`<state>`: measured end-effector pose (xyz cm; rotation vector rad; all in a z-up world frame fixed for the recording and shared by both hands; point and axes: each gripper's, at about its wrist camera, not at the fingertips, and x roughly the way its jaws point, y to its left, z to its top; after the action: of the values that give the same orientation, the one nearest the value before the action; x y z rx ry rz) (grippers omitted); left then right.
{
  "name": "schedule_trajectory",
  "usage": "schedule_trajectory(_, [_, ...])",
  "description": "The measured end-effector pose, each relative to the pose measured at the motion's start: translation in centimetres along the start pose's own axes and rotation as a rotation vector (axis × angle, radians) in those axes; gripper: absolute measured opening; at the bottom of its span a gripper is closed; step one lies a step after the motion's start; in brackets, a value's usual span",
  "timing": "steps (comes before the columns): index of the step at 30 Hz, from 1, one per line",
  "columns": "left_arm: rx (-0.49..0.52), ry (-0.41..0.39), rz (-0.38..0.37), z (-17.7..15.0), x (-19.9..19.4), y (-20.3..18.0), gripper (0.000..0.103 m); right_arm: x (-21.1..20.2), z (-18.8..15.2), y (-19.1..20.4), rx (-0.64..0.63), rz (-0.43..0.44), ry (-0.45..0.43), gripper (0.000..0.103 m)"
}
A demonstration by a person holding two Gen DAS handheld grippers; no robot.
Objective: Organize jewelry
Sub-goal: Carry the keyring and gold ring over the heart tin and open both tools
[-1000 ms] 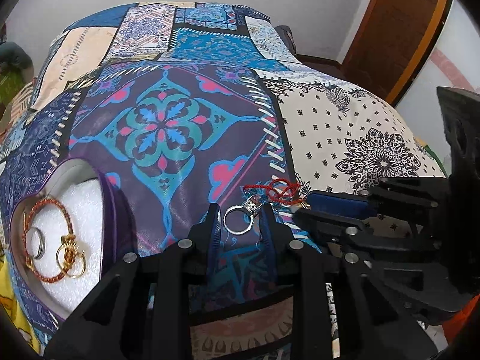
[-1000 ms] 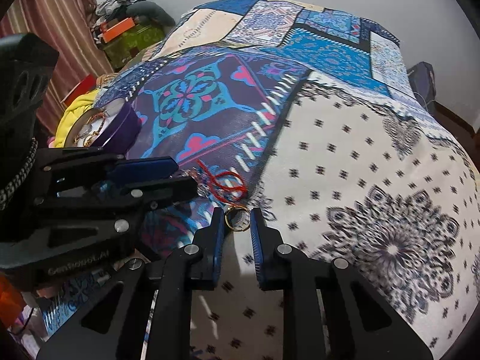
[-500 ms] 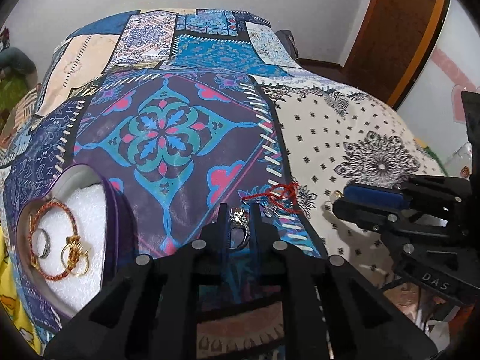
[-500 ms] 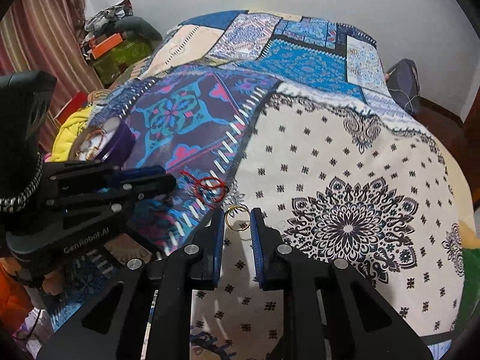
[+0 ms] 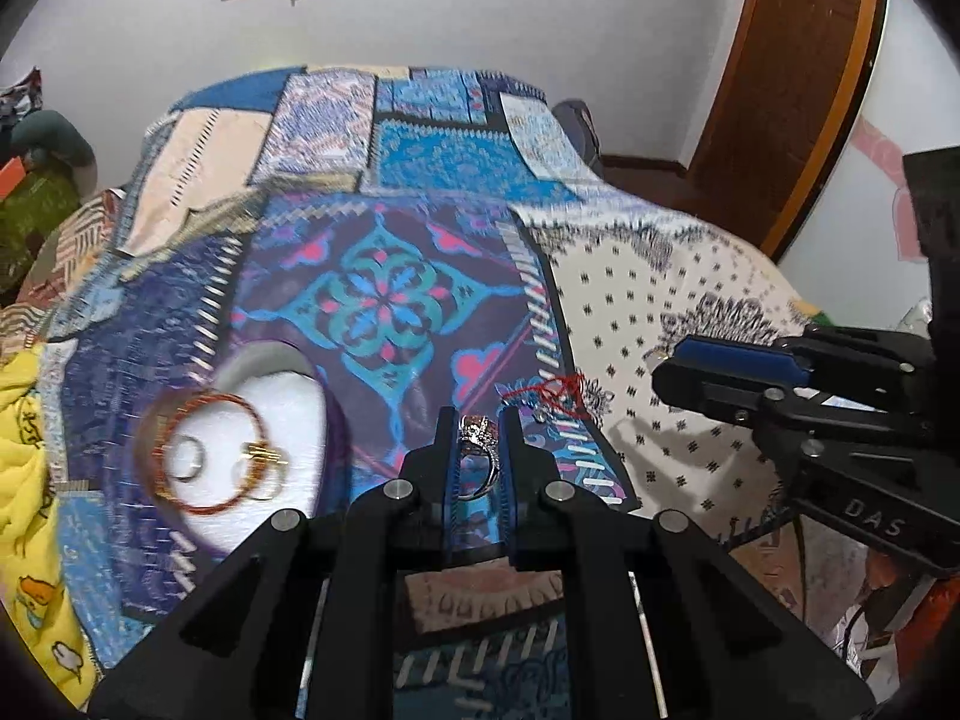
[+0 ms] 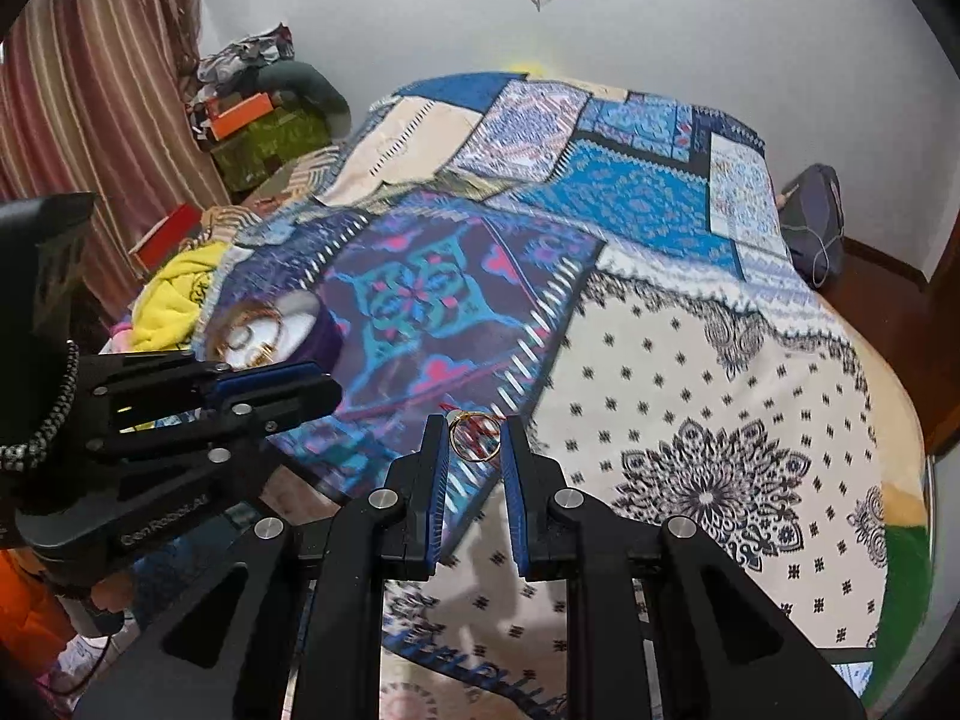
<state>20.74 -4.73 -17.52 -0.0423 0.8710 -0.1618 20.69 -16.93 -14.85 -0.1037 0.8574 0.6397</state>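
My left gripper (image 5: 477, 420) is shut on a silver ring with a stone (image 5: 478, 450), held above the patchwork bedspread. My right gripper (image 6: 475, 426) is shut on a thin gold ring (image 6: 474, 437), also lifted; it shows in the left wrist view (image 5: 720, 360) to the right. A purple heart-shaped box (image 5: 327, 420) with white foam lies to the left, holding a red-gold bangle (image 5: 207, 453), a silver ring (image 5: 187, 459) and gold rings (image 5: 261, 468). The box also shows in the right wrist view (image 6: 318, 330). A red cord (image 5: 555, 390) lies on the spread between the grippers.
The patchwork bedspread (image 5: 384, 306) covers the whole bed. A yellow cloth (image 5: 24, 420) lies at the left edge. A wooden door (image 5: 798, 78) stands at the right. Striped curtain (image 6: 90, 90) and piled boxes (image 6: 252, 120) stand beyond the bed's left side.
Both grippers have risen from the bedspread with their rings. The left gripper closed on the silver ring a second ago. The view has pulled back and shifted toward the box.
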Motion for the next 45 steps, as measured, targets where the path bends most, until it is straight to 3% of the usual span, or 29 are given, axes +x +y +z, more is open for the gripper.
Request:
schedule_trajectory(11, [-0.036,-0.12,0.044,0.6,-5.9,3.0,0.011,-1.1,2.3,4.0,-0.036,0.041,-0.079,0.016])
schedule_trajectory(19, [-0.071,-0.147,0.07,0.1,-7.3,6.0,0.011,0.0,3.3,6.5,-0.059,0.078,-0.084,0.016])
schedule_trajectory(31, [-0.134,-0.126,0.063,-0.8,-6.3,10.5,0.011,3.7,3.8,9.0,-0.087,0.123,-0.026,0.016])
schedule_trajectory(45, [-0.098,-0.065,0.004,-1.3,-2.4,11.1,0.011,7.6,3.9,9.7,-0.113,0.116,0.045,0.016])
